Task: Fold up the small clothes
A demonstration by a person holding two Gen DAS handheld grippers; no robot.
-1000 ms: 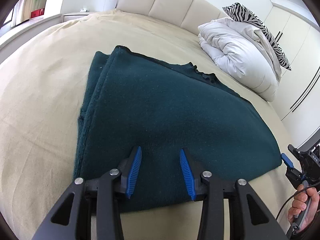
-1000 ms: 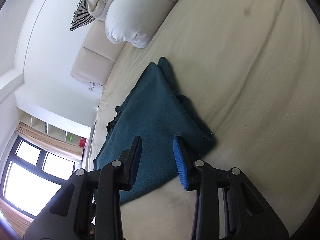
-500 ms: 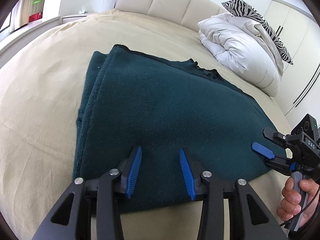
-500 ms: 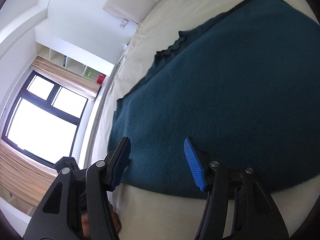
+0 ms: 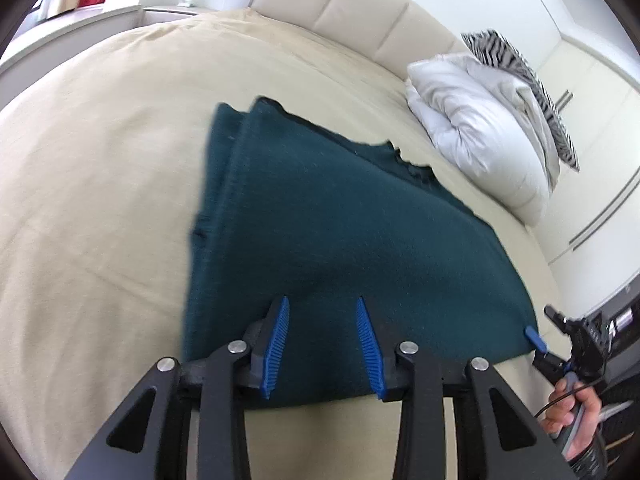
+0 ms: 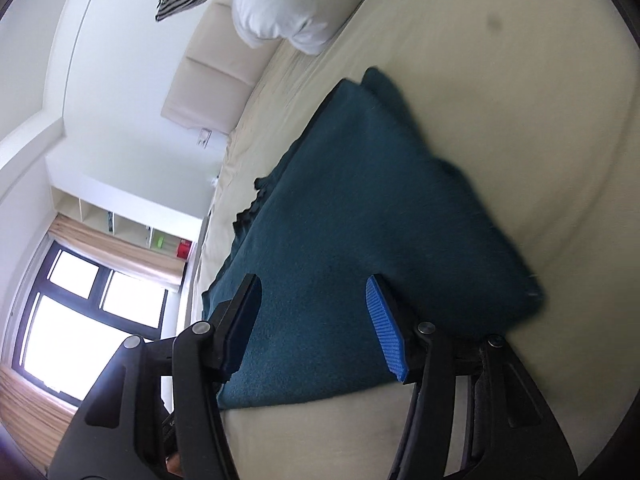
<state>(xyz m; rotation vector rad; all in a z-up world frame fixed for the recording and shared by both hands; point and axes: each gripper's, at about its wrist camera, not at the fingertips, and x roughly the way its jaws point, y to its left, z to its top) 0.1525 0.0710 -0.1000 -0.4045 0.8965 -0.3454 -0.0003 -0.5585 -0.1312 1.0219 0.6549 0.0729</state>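
A dark teal knitted garment (image 5: 340,232) lies folded flat on the beige bed; it also shows in the right wrist view (image 6: 360,232). My left gripper (image 5: 322,322) is open, its blue pads over the garment's near edge, left of its middle. My right gripper (image 6: 314,300) is open wide over the near edge by the garment's right corner. In the left wrist view the right gripper (image 5: 538,342) shows at the garment's near right corner, held by a hand. Neither gripper holds cloth.
The beige bed (image 5: 100,168) spreads around the garment. A white duvet (image 5: 476,136) with a zebra-print pillow (image 5: 528,80) lies at the far right by the padded headboard (image 5: 340,8). Wardrobe doors stand to the right; a window (image 6: 80,320) and shelves to the left.
The left gripper has lowered toward the garment's near edge. The right gripper has swung back to the garment's right corner and its jaws stand wider apart than a second ago.
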